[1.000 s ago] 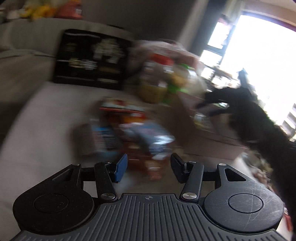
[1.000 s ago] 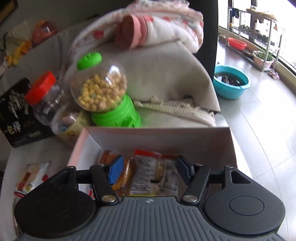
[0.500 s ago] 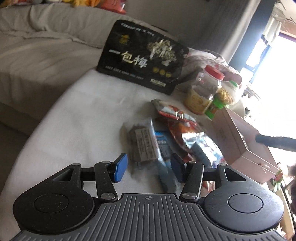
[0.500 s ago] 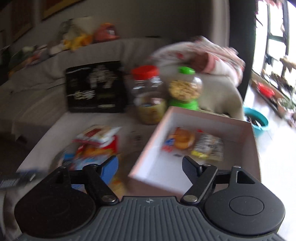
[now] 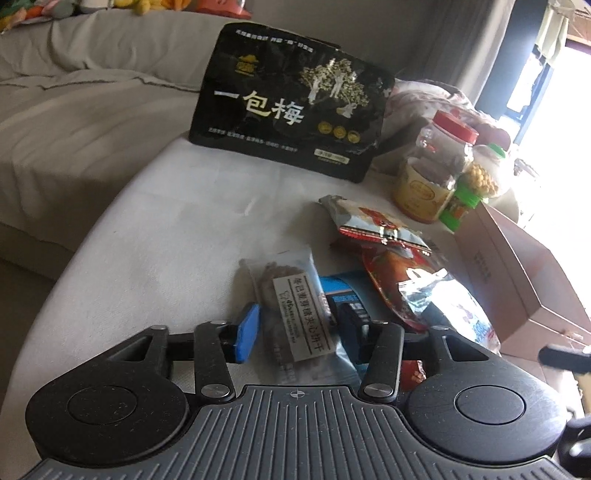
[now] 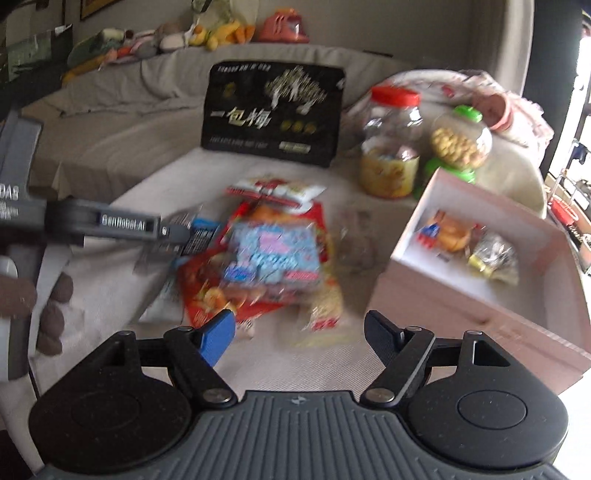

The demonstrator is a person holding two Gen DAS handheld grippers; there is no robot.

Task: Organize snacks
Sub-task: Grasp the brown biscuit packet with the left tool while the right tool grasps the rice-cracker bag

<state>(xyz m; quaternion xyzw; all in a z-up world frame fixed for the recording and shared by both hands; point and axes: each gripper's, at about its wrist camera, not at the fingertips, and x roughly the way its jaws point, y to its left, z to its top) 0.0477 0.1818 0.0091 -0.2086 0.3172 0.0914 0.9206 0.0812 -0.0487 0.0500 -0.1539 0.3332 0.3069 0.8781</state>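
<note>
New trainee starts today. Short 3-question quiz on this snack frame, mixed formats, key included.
1. True or false: the pink box already has snacks in it.
2. What lies between the fingers of the closing left tool? A) clear biscuit packet B) red-lidded jar C) black plum bag
3. Fill in: the right tool is ____ and holds nothing.

Key: 1 true; 2 A; 3 open

Daylight is flooding in through a tall window [image 5: 554, 66] at right, washing out the view, while a grey covered sofa [image 5: 74, 110] is curving behind beneath a plain wall [image 6: 369, 22].
</note>
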